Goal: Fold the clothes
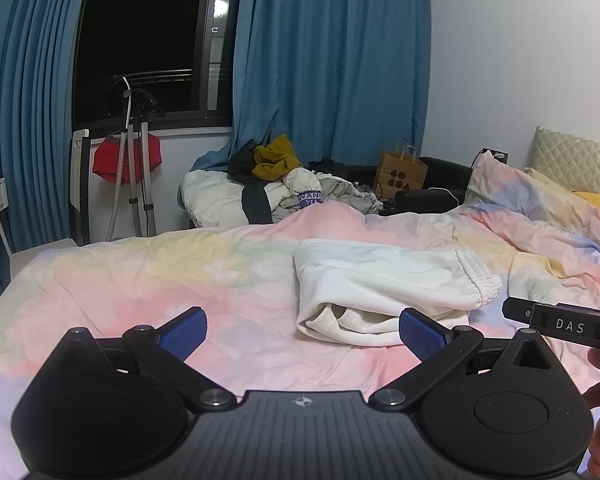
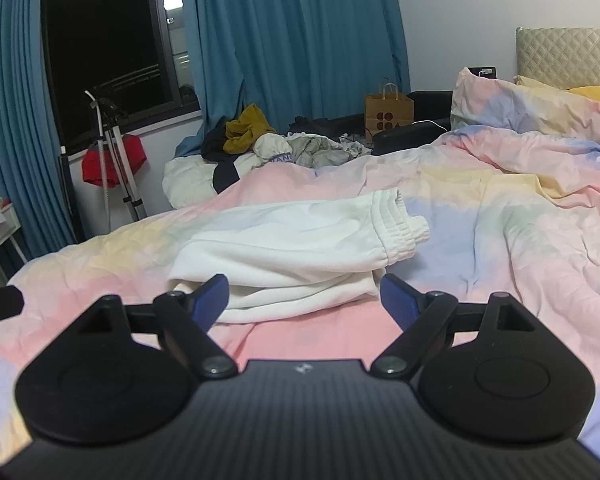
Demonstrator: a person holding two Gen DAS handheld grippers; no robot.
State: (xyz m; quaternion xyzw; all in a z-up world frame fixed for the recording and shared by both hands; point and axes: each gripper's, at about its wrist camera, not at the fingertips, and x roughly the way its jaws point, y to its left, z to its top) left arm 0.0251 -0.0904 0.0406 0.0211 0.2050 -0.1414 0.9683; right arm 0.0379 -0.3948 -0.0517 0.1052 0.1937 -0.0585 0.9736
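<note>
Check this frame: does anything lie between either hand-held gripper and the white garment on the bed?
Nothing visible does. Only bare pastel duvet separates the open right hand-held gripper from the folded white garment. The open left hand-held gripper also faces it unobstructed, its right-side finger overlapping the garment's near edge.

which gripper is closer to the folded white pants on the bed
Right. The right gripper faces the white pants squarely, open, its fingers at the near edge. The left gripper sits off to their left, open over the duvet.
</note>
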